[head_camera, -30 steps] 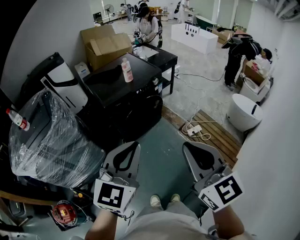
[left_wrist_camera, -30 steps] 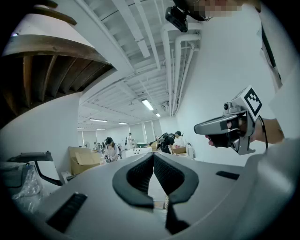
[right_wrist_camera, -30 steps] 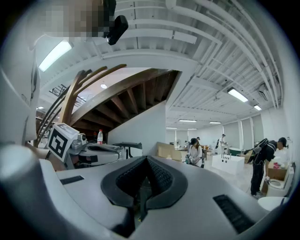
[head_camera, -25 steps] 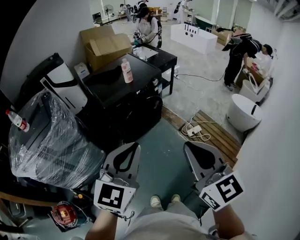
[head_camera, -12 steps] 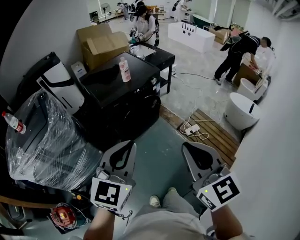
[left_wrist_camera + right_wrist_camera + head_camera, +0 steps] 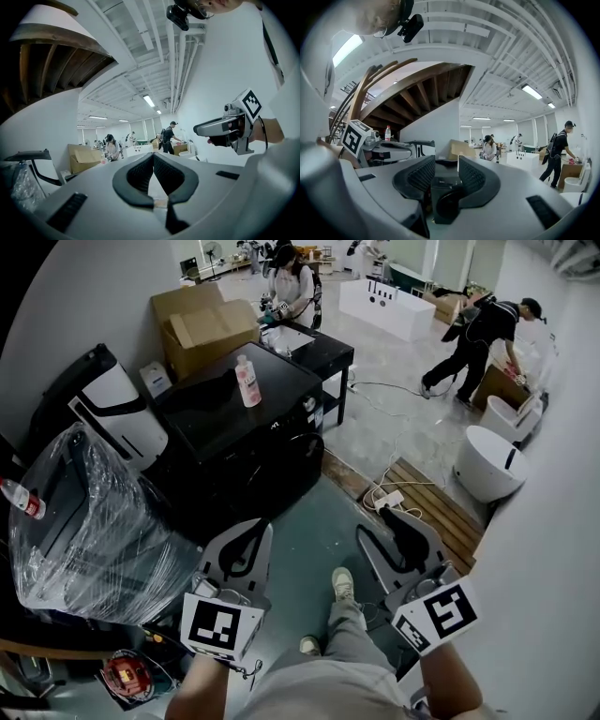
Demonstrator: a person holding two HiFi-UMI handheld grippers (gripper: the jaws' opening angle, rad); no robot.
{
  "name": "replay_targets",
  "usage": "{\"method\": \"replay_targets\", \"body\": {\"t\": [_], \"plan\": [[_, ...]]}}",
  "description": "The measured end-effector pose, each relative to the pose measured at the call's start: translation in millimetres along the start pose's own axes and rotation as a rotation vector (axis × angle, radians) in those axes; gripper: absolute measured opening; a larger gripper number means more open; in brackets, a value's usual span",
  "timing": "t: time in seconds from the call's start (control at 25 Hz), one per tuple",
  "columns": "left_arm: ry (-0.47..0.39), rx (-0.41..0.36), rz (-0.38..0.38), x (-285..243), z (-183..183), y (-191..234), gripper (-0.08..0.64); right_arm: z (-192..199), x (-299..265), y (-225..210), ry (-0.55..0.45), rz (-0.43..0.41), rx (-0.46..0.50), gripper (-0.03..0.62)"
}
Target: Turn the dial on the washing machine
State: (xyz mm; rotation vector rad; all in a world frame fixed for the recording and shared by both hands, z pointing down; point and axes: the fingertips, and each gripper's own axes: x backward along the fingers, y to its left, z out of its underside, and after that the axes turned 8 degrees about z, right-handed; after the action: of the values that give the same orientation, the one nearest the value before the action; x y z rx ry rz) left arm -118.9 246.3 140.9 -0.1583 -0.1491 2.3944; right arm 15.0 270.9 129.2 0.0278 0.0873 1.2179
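The black washing machine (image 6: 239,442) stands ahead of me on the left, and a pink bottle (image 6: 247,381) rests on its lid. A small pale knob (image 6: 309,405) shows at its upper front corner. My left gripper (image 6: 261,529) is held low in front of me, well short of the machine, and its jaws are shut and empty (image 6: 153,157). My right gripper (image 6: 396,521) is beside it to the right, and its jaws are opening with nothing held between them (image 6: 446,161). The washing machine (image 6: 440,185) appears far off through that gap.
A plastic-wrapped appliance (image 6: 94,521) stands left of the machine. Cardboard boxes (image 6: 202,329) and a black table (image 6: 319,348) are behind it. To the right, a power strip (image 6: 389,500) lies on a wooden pallet beside a white tub (image 6: 487,465). People work at the back. My foot (image 6: 343,585) is forward on the floor.
The right gripper's jaws have parted from shut. I have stepped forward with one foot, and the view has shifted slightly. The left gripper stays shut.
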Motion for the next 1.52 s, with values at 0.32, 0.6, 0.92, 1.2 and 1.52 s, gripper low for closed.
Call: {"method": "replay_targets", "body": {"t": [0.32, 0.6, 0.92, 1.2, 1.52], "plan": [[0.036, 0.016, -0.029, -67, 18, 38, 0.018, 19, -69, -49, 0.035, -0.030, -0.008, 0.184], [0.081, 0.043, -0.077, -134, 36, 76, 0.018, 33, -141, -103, 0.065, -0.072, 0.002, 0.187], [0.130, 0.062, -0.161, -209, 64, 122, 0.018, 64, -231, -161, 0.099, -0.145, 0.013, 0.193], [0.217, 0.022, -0.255, -251, 99, 161, 0.018, 92, -296, -198, 0.117, -0.222, 0.021, 0.193], [0.149, 0.005, -0.324, -282, 125, 188, 0.018, 120, -351, -205, 0.093, -0.227, 0.048, 0.193]]}}
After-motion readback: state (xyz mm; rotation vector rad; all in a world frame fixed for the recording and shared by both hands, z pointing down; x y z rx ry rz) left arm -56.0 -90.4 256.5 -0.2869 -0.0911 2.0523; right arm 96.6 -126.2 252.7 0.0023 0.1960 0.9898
